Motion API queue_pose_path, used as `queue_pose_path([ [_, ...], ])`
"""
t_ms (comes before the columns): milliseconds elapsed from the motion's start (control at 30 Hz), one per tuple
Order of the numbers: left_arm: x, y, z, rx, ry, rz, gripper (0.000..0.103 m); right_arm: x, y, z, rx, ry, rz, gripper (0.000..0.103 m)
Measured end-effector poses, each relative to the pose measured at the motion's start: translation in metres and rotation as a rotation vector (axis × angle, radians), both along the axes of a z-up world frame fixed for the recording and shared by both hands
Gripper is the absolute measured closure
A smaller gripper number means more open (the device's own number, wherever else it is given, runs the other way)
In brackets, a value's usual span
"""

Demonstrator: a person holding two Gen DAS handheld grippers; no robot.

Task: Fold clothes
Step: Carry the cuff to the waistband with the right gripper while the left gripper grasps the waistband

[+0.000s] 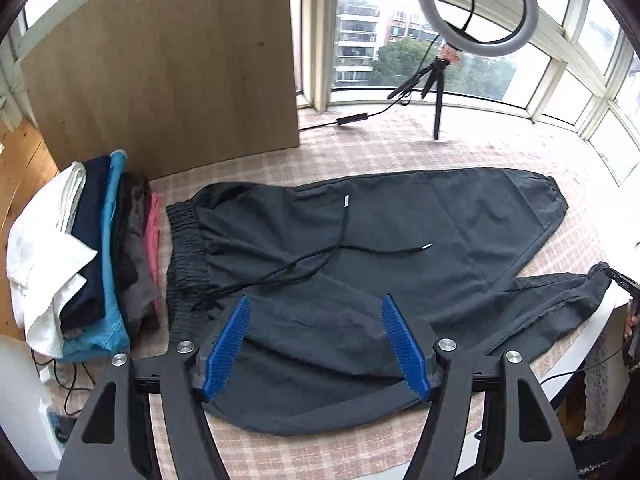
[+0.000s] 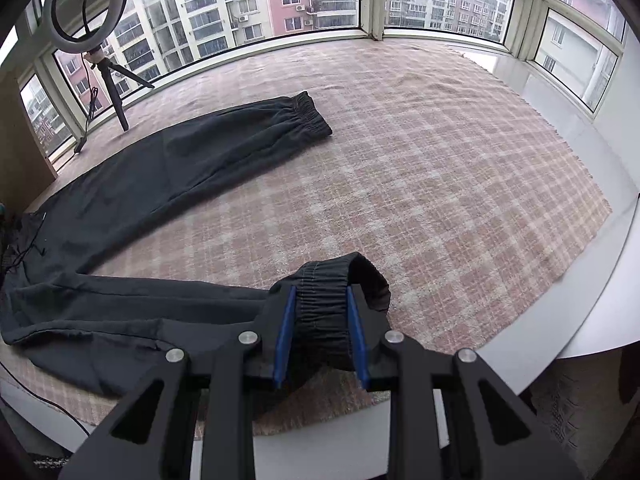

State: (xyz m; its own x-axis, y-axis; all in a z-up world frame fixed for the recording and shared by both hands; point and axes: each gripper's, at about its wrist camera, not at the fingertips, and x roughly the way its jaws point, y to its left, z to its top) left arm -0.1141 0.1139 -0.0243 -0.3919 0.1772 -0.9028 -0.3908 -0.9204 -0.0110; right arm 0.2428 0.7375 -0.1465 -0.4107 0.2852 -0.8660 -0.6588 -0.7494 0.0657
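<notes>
Two grippers are in your hands over one pair of dark trousers [image 1: 400,236], and only one of them has a grip. Your right gripper [image 2: 320,304] is closed narrow on the gathered elastic cuff [image 2: 320,312] of the near trouser leg, with the bunched hem pinched between the two blue pads [image 2: 286,332] and lifted a little off the cloth. Your left gripper [image 1: 316,340] stands wide, its blue pads spread apart above the seat of the trousers with nothing between them; from this view you cannot tell whether the fingertips brush the fabric.

The trousers lie spread on the pink-and-cream checked tablecloth [image 2: 440,160], waistband [image 1: 184,248] toward the left in the left wrist view, legs running away to the right. The far leg lies flat and straight, ending in its own elastic cuff [image 2: 308,116]. The near leg is creased and runs to the cuff you hold. A black drawstring [image 1: 320,264] trails loose across the front, its pale tips showing.

Just beside the waistband sits a stack of folded clothes [image 1: 92,256], white, navy, light blue, grey and pink layers one against another. Behind the stack a wooden board [image 1: 168,64] stands upright. At the far edge of the table a ring light [image 1: 476,4] on a small black tripod [image 1: 436,88] stands before the windows, its cable running along the cloth. The rest of the tablecloth to the right of the legs is bare, out to the white table rim [image 2: 600,320].
</notes>
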Motion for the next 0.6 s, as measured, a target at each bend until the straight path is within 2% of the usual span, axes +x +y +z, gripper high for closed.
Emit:
queue_pose_path([
  [100,0.000,-0.073,-0.054,-0.015,-0.096,0.233,0.037,-0.001,0.001,-0.001,0.000,-0.004,-0.010,0.078],
  [200,0.004,-0.131,-0.109,0.051,-0.210,0.448,0.041,-0.004,0.003,0.000,-0.001,-0.014,-0.021,0.078],
  [233,0.006,-0.142,-0.123,0.080,-0.239,0.488,0.041,-0.006,0.003,0.002,0.001,-0.021,-0.024,0.078],
  [333,0.007,-0.144,-0.151,0.115,-0.285,0.505,0.041,-0.012,0.002,0.005,0.016,-0.042,-0.016,0.078],
  [433,0.005,-0.137,-0.166,0.146,-0.308,0.507,0.042,-0.017,0.000,0.008,0.026,-0.054,-0.009,0.078],
  [467,0.005,-0.135,-0.169,0.174,-0.309,0.510,0.053,-0.017,-0.001,0.009,0.030,-0.056,-0.008,0.078],
  [500,0.006,-0.133,-0.168,0.183,-0.292,0.514,0.060,-0.018,-0.001,0.010,0.032,-0.056,-0.006,0.078],
  [533,0.007,-0.132,-0.168,0.190,-0.279,0.515,0.084,-0.018,-0.002,0.011,0.034,-0.055,-0.004,0.078],
  [567,0.008,-0.131,-0.168,0.211,-0.282,0.516,0.100,-0.018,-0.002,0.012,0.037,-0.053,-0.003,0.078],
  [600,0.009,-0.132,-0.167,0.230,-0.279,0.522,0.100,-0.019,-0.003,0.014,0.043,-0.049,-0.003,0.078],
])
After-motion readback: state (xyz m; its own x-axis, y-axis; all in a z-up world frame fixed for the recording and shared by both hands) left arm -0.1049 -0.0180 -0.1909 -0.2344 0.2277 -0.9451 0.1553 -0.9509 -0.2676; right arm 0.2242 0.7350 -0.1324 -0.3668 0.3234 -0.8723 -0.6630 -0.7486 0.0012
